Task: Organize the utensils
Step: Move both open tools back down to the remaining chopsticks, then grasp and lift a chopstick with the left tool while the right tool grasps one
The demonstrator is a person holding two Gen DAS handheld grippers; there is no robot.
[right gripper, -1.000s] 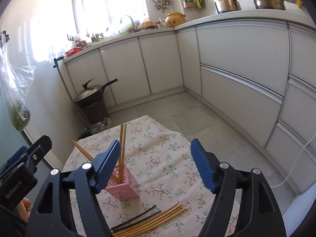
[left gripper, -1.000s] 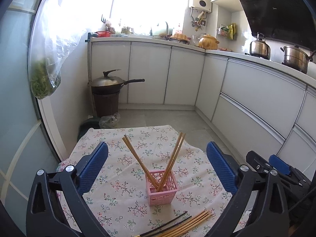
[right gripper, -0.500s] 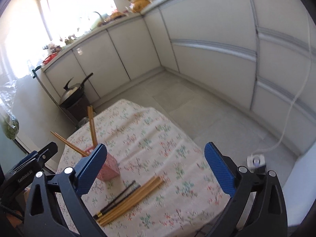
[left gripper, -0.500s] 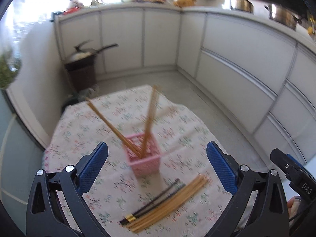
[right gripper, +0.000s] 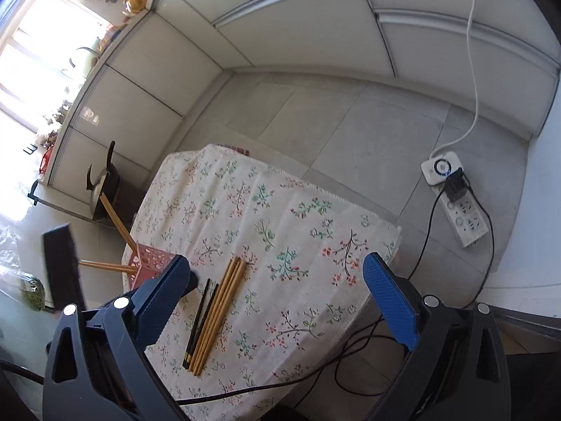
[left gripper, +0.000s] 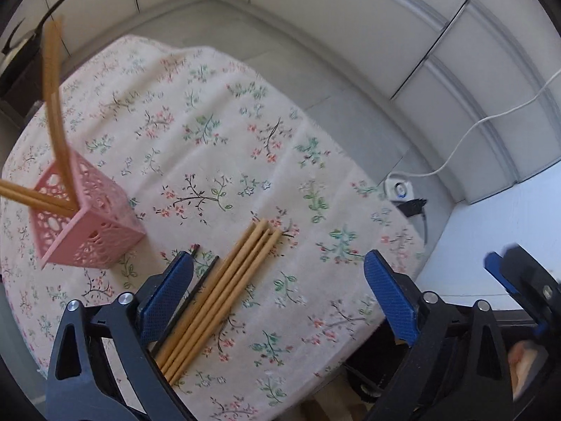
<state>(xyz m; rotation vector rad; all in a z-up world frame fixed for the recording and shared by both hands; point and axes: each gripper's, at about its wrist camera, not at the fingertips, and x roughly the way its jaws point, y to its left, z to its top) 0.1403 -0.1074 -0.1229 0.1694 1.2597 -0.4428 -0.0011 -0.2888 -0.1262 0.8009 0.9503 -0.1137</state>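
— Concealed items? The near ends of the wooden chopsticks (left gripper: pixel 224 291) and black chopsticks (left gripper: pixel 196 291) run behind the left gripper (left gripper: pixel 277 291) finger in its own view.

— Cropped items? The chopsticks in the pink basket (left gripper: pixel 84 224) leave the left edge there.

— Blurred? The right gripper (left gripper: pixel 522 280) at that view's right edge, smeared; its jaws are unreadable there.

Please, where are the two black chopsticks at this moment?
In the right wrist view the black chopsticks lie flat on the floral tablecloth, directly left of the wooden chopsticks bundle and a little in front of the pink basket.
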